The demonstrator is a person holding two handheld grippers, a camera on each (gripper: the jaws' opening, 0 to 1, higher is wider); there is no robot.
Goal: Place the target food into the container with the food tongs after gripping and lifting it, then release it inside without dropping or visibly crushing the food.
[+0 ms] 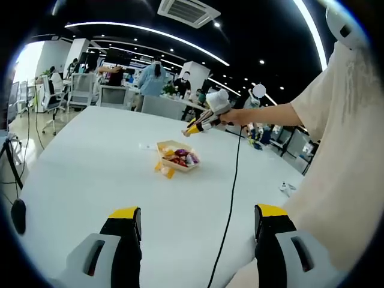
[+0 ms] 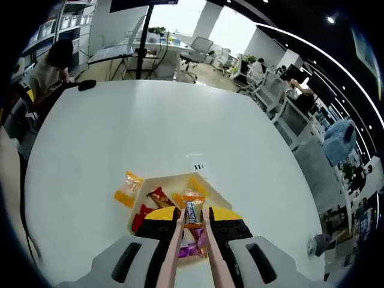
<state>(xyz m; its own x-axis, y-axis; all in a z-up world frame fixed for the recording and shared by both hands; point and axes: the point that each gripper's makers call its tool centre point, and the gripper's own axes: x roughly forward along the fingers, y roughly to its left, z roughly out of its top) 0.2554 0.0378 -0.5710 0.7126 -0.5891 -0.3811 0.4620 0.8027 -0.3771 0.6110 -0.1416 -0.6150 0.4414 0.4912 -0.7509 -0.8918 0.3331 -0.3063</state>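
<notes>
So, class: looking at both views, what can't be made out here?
- Left gripper view: contents of the container, too small to tell the snacks apart.
- Right gripper view: container floor under the tongs, hidden by the right hand-held gripper.
- Print on the wrapped snack in the tongs, too small.

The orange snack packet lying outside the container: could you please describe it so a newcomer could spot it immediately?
On the white table sits a yellow container of wrapped snacks. Just beside its rim lies the orange packet, the one snack resting on bare tabletop.
</notes>
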